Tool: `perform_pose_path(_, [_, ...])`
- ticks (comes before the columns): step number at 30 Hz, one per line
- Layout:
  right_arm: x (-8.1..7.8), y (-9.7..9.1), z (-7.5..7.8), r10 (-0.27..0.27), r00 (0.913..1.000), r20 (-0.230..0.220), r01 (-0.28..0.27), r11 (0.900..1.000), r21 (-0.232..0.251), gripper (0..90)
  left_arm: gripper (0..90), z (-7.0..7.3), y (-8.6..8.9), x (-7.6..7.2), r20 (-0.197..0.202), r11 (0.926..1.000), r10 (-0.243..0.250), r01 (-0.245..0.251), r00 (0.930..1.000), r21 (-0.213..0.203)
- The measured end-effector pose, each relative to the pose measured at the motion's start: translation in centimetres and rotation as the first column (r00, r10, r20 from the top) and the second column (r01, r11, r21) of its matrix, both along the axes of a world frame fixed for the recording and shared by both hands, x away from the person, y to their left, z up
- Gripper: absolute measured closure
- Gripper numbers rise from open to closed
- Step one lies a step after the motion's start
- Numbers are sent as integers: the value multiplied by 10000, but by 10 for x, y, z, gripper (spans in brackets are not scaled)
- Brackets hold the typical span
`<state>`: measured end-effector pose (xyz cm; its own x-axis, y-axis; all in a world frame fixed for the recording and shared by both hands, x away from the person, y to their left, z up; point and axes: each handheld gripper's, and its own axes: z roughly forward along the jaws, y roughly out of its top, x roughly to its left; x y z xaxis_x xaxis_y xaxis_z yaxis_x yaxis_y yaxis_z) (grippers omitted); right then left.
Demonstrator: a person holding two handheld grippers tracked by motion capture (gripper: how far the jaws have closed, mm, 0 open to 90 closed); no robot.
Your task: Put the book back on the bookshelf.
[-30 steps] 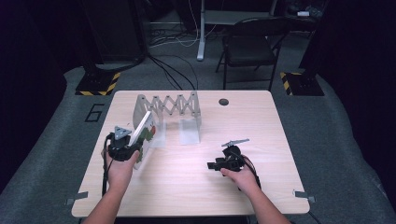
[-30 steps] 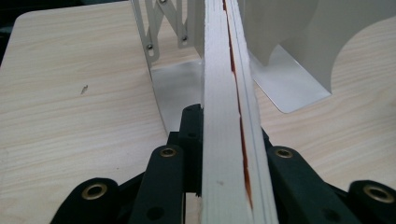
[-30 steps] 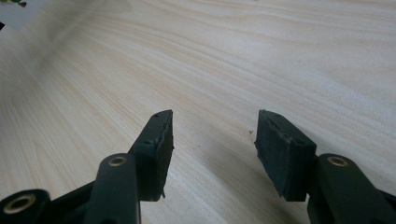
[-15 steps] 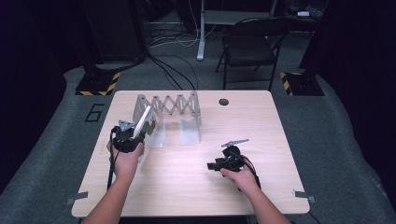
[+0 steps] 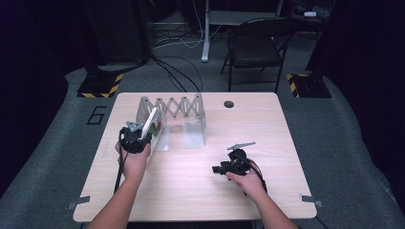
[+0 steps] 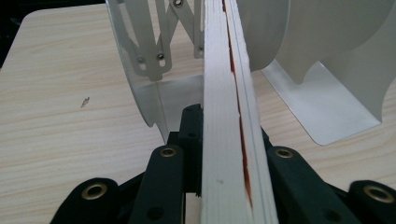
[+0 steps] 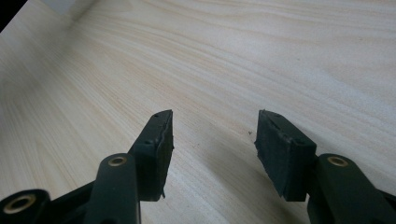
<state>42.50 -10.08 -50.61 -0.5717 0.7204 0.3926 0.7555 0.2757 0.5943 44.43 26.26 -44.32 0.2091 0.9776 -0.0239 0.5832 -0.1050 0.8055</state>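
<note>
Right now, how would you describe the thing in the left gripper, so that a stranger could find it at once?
On the wooden table, look at the white expanding file rack near the far left. Just in front of its left end, the left gripper is shut on a thin white book, held on edge. Unlike the bare metal dividers, it has paper pages and a reddish line along its cover.

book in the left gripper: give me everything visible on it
The book is thin and white, seen edge-on in the left gripper view: a pale block of pages with a red-orange line along the cover edge. It stands on edge, clamped between the left gripper's black jaws, and points toward the white metal expanding rack, near its left end plate. In the high view it tilts slightly, and green shows on its cover. Whether it touches the rack is unclear.
</note>
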Motion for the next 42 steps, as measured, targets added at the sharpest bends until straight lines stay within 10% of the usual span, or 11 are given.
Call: perform_pose_path(42, [-1, 2, 0, 103, 9999, 26, -103, 9999, -18, 460, 749, -6, -11, 17, -238, 9991, 132, -123, 9996, 398])
